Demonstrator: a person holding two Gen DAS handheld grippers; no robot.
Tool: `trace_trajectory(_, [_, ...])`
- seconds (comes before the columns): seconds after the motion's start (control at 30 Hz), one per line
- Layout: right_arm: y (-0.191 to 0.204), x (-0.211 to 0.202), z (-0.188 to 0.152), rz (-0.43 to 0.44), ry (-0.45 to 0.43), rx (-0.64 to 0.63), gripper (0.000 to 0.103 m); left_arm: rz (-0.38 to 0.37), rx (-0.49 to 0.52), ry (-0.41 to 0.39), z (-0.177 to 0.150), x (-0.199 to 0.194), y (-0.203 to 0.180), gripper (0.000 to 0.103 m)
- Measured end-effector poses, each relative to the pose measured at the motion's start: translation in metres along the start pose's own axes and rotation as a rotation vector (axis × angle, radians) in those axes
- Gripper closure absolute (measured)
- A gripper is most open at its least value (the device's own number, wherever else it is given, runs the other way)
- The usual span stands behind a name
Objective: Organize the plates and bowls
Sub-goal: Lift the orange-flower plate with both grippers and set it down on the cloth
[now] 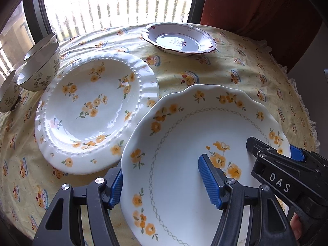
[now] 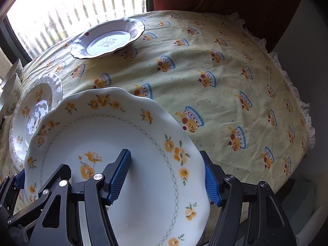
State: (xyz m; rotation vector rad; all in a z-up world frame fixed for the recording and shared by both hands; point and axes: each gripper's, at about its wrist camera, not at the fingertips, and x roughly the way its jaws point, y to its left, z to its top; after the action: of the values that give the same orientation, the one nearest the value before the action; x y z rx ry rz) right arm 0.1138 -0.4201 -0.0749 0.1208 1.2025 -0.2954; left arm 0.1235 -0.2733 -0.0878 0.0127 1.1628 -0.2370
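A large white scalloped plate with yellow flowers is held tilted above the table by both grippers. My left gripper is shut on its left rim, one blue pad above and one below. My right gripper is shut on its right rim; it also shows in the left wrist view. A beaded white deep plate with yellow flowers lies on the table to the left, also in the right wrist view. A dark-rimmed white dish sits at the far side, also in the right wrist view.
Small floral bowls stand at the far left edge, by the window. The round table carries a yellow patterned cloth with a frilled edge. A dark red curtain hangs behind the table at right.
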Motion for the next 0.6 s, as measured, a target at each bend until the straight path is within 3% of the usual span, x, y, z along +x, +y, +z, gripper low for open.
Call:
trace_trajectory(0.23, [-0.006, 0.019, -0.002, -0.004, 0.021, -0.014, 0.034, 0.019, -0.030, 0.033, -0.004, 0.021, -0.007, 0.036])
trace_trajectory(0.6, [-0.011, 0.031, 0.005, 0.022, 0.002, 0.026, 0.032, 0.048, -0.008, 0.001, -0.001, 0.028, -0.011, 0.034])
